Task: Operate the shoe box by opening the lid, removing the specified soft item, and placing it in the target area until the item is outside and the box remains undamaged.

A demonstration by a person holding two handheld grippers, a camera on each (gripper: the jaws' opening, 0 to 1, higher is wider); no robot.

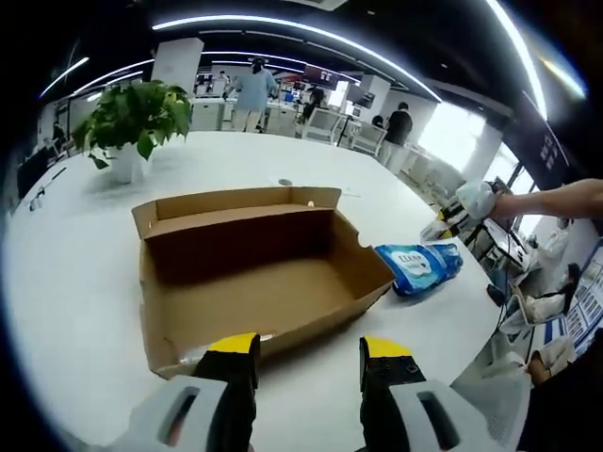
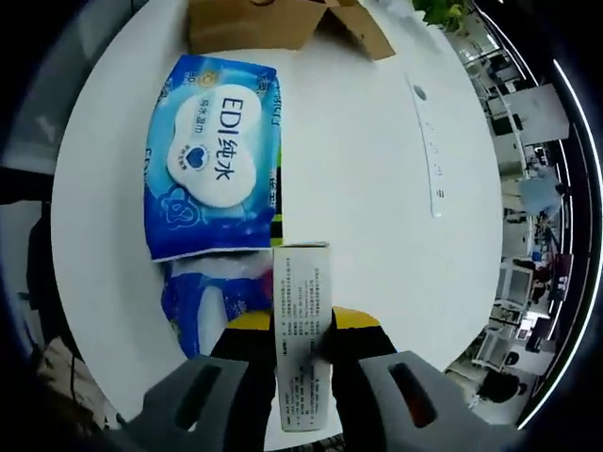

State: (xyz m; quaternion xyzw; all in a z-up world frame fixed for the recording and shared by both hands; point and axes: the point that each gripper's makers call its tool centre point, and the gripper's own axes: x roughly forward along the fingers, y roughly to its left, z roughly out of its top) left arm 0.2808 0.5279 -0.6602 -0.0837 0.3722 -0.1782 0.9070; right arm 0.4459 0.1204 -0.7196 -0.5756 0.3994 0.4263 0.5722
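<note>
The brown cardboard shoe box (image 1: 254, 273) lies open on the round white table (image 1: 75, 282), and its inside looks bare. My left gripper (image 1: 306, 353) hovers just in front of the box's near wall, jaws open with nothing between them. A blue soft pack of wet wipes (image 1: 419, 266) lies on the table right of the box. In the right gripper view the same pack (image 2: 212, 155) lies flat, with crumpled blue packaging (image 2: 212, 297) below it. My right gripper (image 2: 301, 325) is shut on a slim white printed carton (image 2: 303, 348), held above the table beside the pack.
A potted green plant (image 1: 132, 118) stands at the table's far left. A person's arm (image 1: 556, 200) reaches in from the right with the other gripper (image 1: 443, 226). A box corner (image 2: 273, 24) shows beyond the wipes. A thin strip (image 2: 429, 141) runs across the table. People stand in the background.
</note>
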